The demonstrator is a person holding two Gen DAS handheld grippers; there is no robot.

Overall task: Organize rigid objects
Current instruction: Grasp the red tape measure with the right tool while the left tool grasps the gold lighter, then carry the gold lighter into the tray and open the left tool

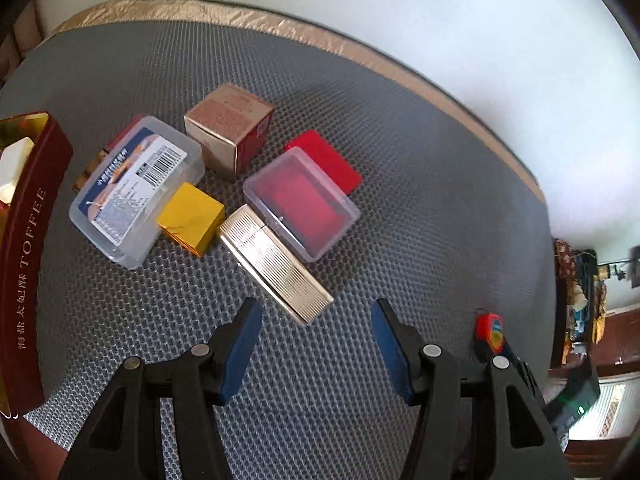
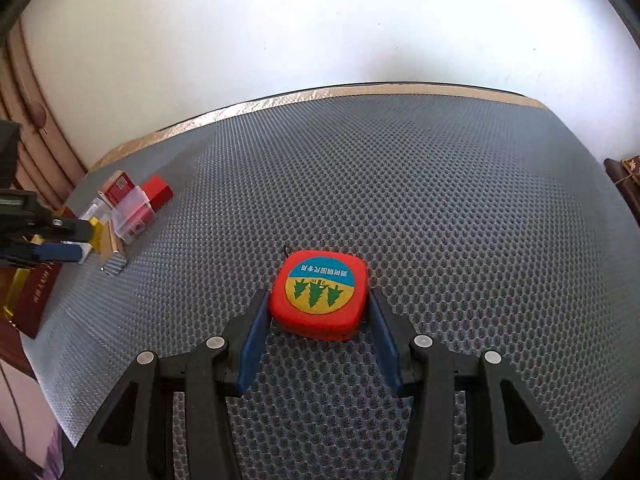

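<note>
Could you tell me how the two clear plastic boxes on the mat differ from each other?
The larger clear box carries a printed barcode label; the smaller clear box has none and shows red inside. The larger one touches the yellow cube; the smaller one rests against the gold ribbed case. Both lie flat and are see-through.

Ahead of your left gripper (image 1: 316, 310) lie a ribbed, shiny gold case (image 1: 276, 264) and clear glossy plastic boxes (image 1: 136, 190); your right gripper's tape measure (image 2: 319, 294) looks smooth red plastic on the dimpled mat (image 2: 440, 208).

boxes (image 1: 224, 176) crowd mat's (image 2: 460, 200) left | right half open
</note>
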